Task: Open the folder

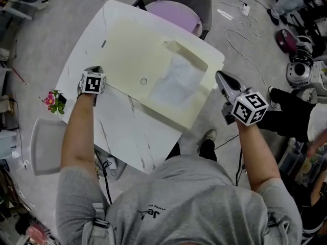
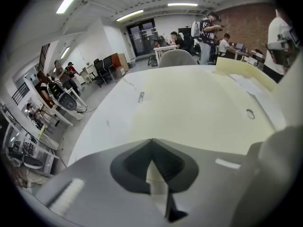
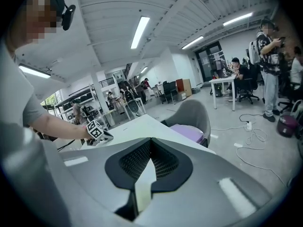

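A large cream folder (image 1: 148, 60) lies spread flat on the white table (image 1: 122, 126), its inside pocket holding a white sheet (image 1: 176, 80). My left gripper (image 1: 96, 71) sits at the folder's left edge, jaws shut, with a cream strip of the folder (image 2: 189, 103) pinched between them at the left gripper (image 2: 151, 141). At the folder's right edge, which overhangs the table, my right gripper (image 1: 219, 76) is also shut. In its own view the right gripper (image 3: 150, 140) shows the same cream strip between the jaws.
A grey chair with a purple seat (image 1: 173, 9) stands at the table's far side. A pink flower (image 1: 52, 100) and a grey stool (image 1: 43, 147) are left of the table. Cables (image 1: 245, 29) and gear lie on the floor at right. People work at distant desks.
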